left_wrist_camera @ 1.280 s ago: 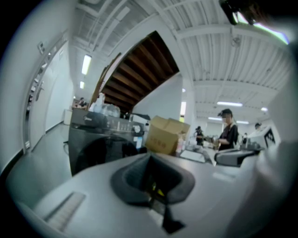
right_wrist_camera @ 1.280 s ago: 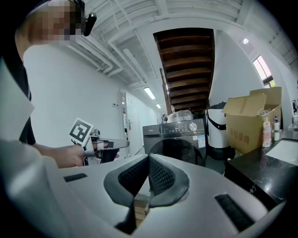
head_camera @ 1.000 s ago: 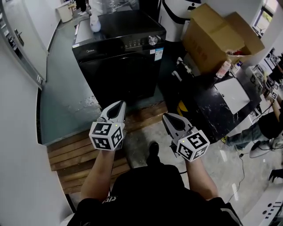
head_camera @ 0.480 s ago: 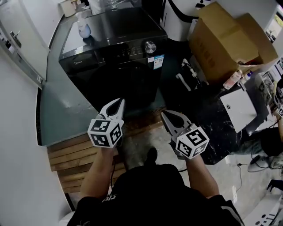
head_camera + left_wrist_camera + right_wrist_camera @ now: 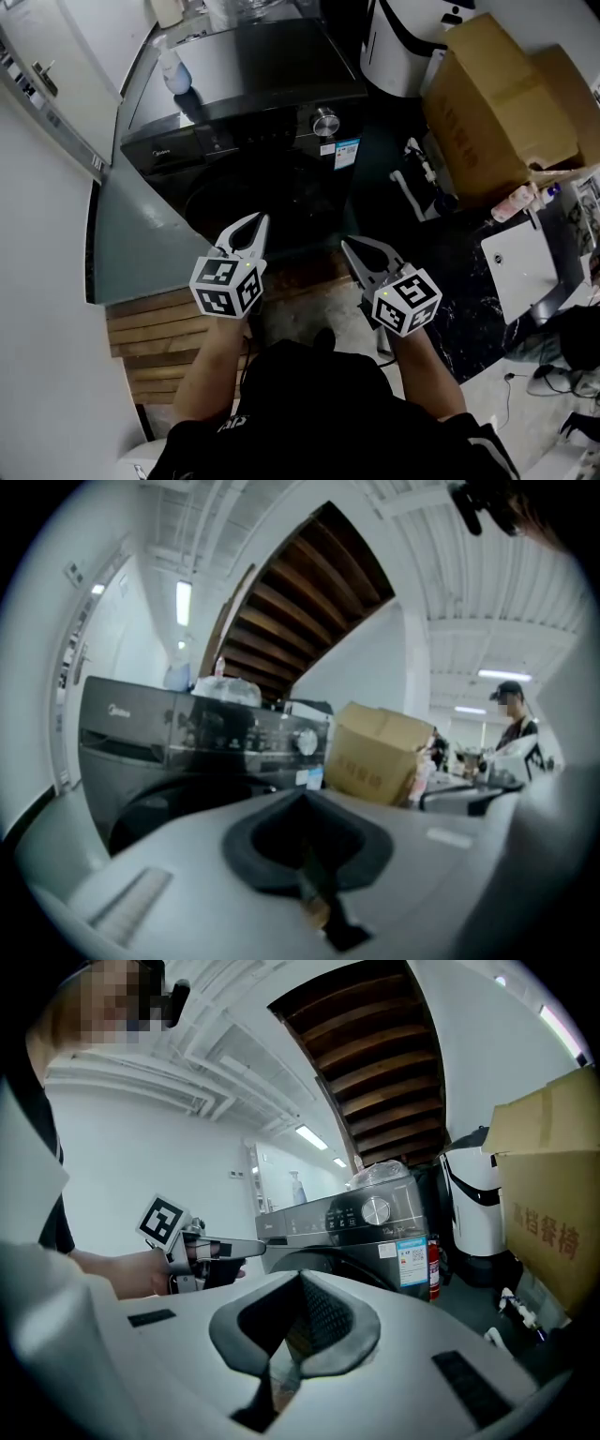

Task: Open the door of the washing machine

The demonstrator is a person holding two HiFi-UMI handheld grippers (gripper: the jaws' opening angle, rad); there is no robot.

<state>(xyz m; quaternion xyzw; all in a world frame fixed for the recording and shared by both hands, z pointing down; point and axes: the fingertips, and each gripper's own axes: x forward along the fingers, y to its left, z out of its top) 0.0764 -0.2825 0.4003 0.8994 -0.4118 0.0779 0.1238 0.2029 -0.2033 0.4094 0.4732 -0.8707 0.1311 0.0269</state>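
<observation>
Both claws have drawn closer to the washing machine (image 5: 253, 112) than a second ago, and its front now fills more of the head view just ahead of their tips.

There is one washing machine, black, with one round door (image 5: 246, 202) in its front face. The door is shut. One silver dial (image 5: 325, 121) sits on the control strip above the door, toward the machine's right end, and one blue-and-white label (image 5: 347, 153) is stuck just below the dial. One pale bottle (image 5: 173, 70) stands on the machine's top, near its back left corner.

There are two claws. The left claw (image 5: 259, 219) has its jaws pressed together with nothing between them. It points at the lower front of the machine, below the door, and touches nothing. The right claw (image 5: 348, 245) is likewise pressed together and empty, held off the machine's lower right corner and apart from it.

One large cardboard box (image 5: 497, 103) sits to the right of the machine, and a white appliance (image 5: 403, 47) stands behind the machine's right rear corner. A red fire extinguisher (image 5: 432, 1265) stands low beside the machine's right side. Wooden planks (image 5: 155, 337) lie on the floor in front of the machine, to its left. Nothing stands between the claws and the door. A person (image 5: 514, 728) stands well off to the right of the machine, beyond the box.
</observation>
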